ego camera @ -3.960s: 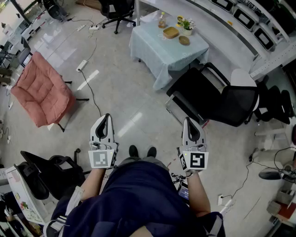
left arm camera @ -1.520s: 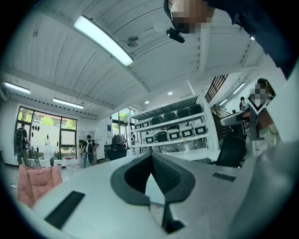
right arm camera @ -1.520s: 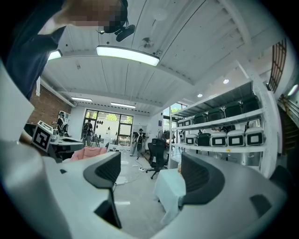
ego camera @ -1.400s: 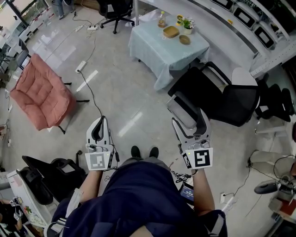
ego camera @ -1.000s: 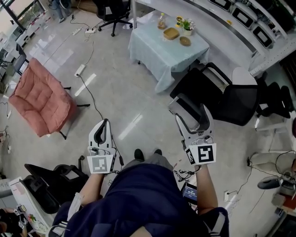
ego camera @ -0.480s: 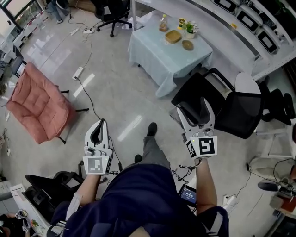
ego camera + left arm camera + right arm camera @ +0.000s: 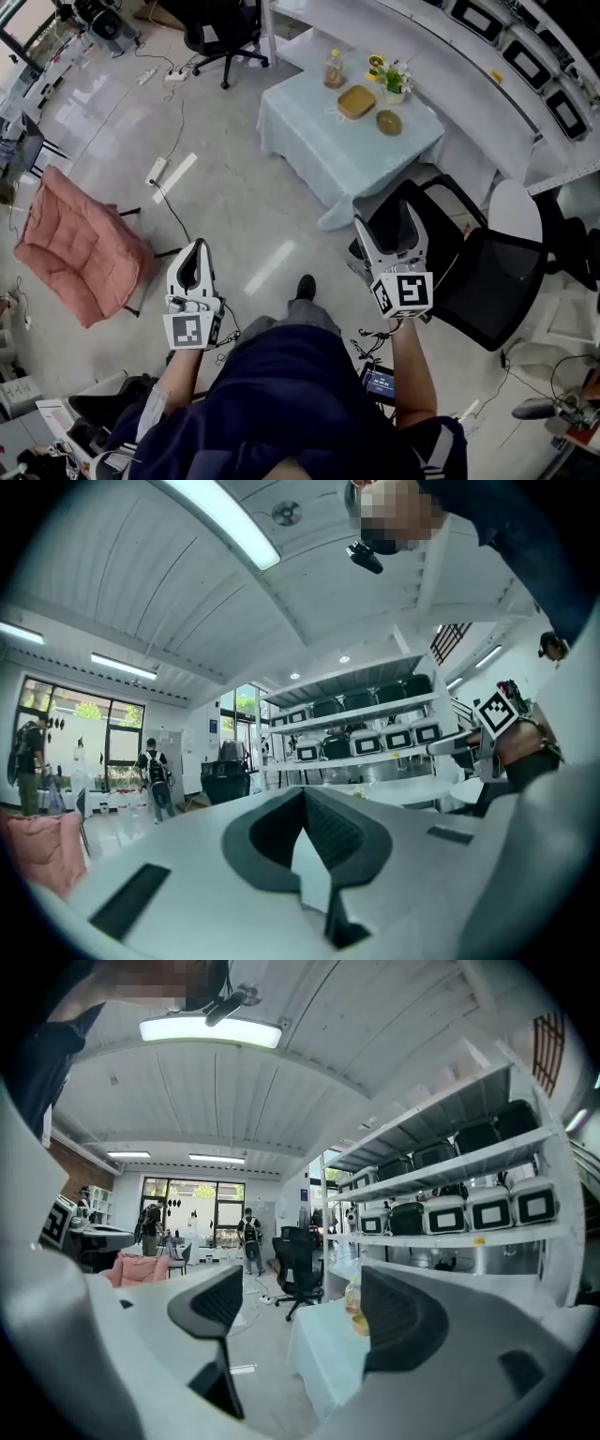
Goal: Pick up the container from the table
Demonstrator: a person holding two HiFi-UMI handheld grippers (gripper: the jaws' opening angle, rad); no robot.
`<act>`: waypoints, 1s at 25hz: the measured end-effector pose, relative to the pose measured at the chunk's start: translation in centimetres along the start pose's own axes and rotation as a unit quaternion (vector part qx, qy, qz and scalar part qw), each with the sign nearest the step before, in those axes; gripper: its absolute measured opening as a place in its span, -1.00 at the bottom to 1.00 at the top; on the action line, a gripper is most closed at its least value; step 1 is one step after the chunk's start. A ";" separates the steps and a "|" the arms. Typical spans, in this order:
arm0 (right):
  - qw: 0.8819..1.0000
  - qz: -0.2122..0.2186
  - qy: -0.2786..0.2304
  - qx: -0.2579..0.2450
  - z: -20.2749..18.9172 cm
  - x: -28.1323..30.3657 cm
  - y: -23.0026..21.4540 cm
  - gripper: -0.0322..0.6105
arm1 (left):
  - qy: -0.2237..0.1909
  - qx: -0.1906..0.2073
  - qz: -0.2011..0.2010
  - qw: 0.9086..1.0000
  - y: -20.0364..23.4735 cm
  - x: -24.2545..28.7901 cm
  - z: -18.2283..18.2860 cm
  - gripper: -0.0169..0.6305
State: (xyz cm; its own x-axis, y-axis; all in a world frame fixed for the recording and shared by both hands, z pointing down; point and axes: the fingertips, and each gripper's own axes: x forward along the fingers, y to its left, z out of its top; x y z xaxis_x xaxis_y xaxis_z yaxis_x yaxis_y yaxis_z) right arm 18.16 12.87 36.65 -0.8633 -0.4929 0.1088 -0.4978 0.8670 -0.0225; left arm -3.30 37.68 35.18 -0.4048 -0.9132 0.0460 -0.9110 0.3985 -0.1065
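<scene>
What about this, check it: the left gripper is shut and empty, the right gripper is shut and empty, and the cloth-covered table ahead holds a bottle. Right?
Not quite. The right gripper is open, jaws apart and gripping nothing, as the right gripper view shows. The rest holds: the left gripper is shut and empty, and the table ahead holds a bottle.

Pink cushioned chair, black office chair (mesh-backed), white power strip on floor
</scene>
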 end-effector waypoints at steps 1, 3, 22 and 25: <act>1.000 -0.002 0.003 0.005 -0.1 1.6 -1.0 0.34 | -0.005 0.001 0.000 1.000 0.3 1.8 0.3 -0.93; 1.000 -0.008 0.008 0.014 -0.3 4.5 -2.7 0.34 | -0.012 0.007 -0.003 1.000 1.0 5.0 0.7 -0.93; 0.965 -0.222 0.098 0.098 -10.1 34.0 -15.9 0.28 | -0.025 0.032 -0.208 0.977 12.1 44.5 -1.3 -0.93; 0.948 -0.268 0.118 0.122 -12.0 38.2 -18.3 0.25 | -0.024 0.041 -0.245 0.968 14.1 50.7 -0.7 -0.93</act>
State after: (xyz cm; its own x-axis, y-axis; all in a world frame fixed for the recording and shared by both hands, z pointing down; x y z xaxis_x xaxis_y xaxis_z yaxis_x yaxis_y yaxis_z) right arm -4.68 -20.98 53.19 -0.4528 -0.8030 0.3875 -0.8890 0.4400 -0.1270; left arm -36.71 -2.90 36.74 0.0803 -0.9947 0.0641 -0.9825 -0.0898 -0.1631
